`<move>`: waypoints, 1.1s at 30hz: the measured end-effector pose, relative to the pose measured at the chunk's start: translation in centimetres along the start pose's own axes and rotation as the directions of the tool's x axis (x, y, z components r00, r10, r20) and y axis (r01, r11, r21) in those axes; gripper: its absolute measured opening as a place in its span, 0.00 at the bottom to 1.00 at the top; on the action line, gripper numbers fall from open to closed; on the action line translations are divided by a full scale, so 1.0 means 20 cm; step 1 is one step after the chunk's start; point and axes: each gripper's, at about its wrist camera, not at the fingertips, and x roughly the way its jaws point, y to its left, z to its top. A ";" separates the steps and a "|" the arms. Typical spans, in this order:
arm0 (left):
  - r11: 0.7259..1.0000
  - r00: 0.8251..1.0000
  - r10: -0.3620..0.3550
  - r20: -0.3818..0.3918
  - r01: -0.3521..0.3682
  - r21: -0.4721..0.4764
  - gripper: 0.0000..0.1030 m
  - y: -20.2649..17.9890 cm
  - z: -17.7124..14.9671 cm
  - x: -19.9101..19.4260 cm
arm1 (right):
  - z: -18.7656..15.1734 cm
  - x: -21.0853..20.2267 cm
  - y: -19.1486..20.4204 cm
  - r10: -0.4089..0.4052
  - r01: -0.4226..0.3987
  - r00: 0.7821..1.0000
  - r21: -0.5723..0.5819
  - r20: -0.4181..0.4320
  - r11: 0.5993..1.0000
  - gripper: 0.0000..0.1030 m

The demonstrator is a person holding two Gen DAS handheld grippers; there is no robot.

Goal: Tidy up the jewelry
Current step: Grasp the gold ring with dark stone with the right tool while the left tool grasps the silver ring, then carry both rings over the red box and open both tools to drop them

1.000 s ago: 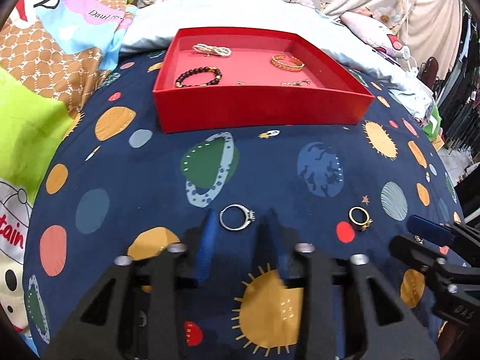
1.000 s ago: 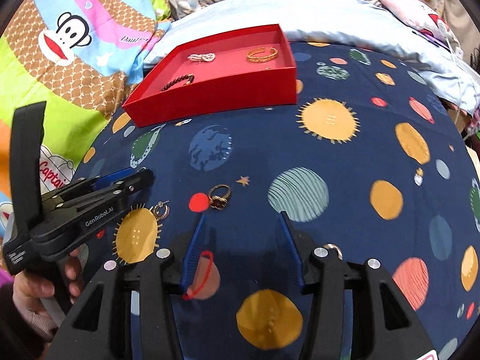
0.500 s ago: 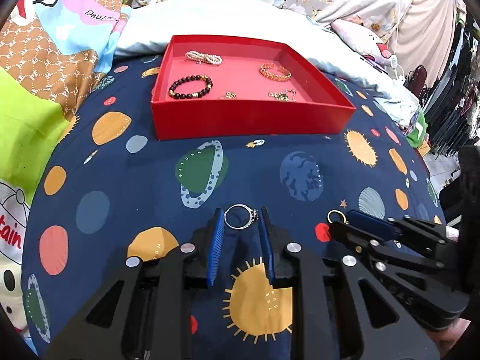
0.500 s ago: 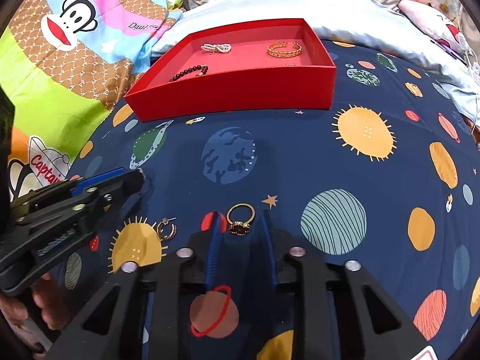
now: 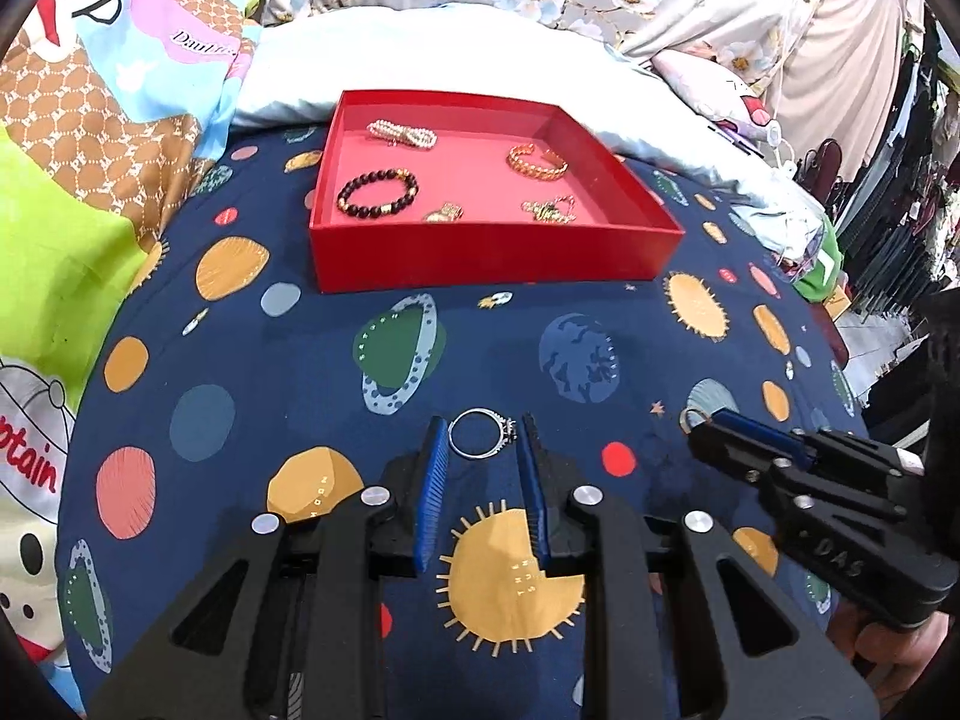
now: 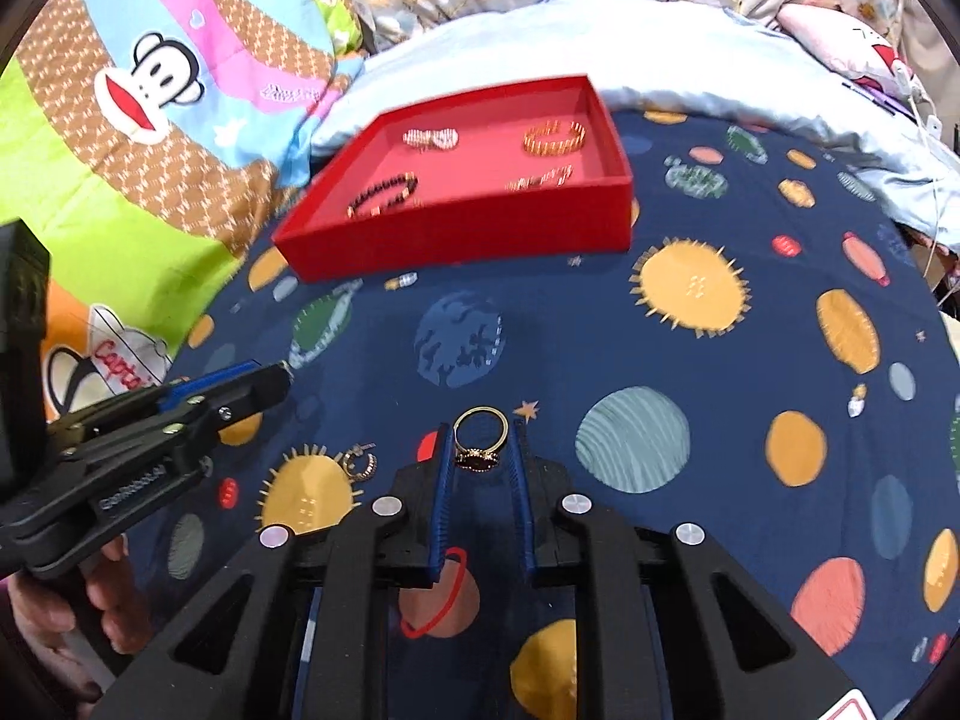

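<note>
My left gripper (image 5: 483, 435) is shut on a silver ring (image 5: 480, 412) with a small stone, held just above the navy planet-print bedspread (image 5: 240, 360). My right gripper (image 6: 480, 444) is shut on a gold ring (image 6: 477, 459) with a dark stone, its band standing up between the blue pads. A red tray (image 5: 480, 258) lies beyond both. It holds a pearl bracelet (image 5: 401, 133), a gold bangle (image 5: 537, 161), a dark bead bracelet (image 5: 377, 195) and small gold pieces (image 5: 549, 209). The two grippers are side by side, each showing at the edge of the other's view.
A gold hoop earring (image 6: 360, 463) lies on the bedspread, left of my right gripper. A pale blue pillow (image 5: 420, 48) sits behind the tray. A colourful monkey-print quilt (image 6: 150, 120) rises at the left. A person's hand (image 6: 90, 612) holds the left gripper's handle.
My left gripper closed on the silver ring and rose with it. My right gripper moved up to the gold ring and closed on it.
</note>
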 end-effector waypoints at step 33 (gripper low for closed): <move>0.994 0.983 0.071 0.168 -0.085 0.076 0.22 0.00 0.95 0.27 | 1.05 0.20 -0.07 -0.004 0.013 0.984 -0.046 0.177 0.999 0.16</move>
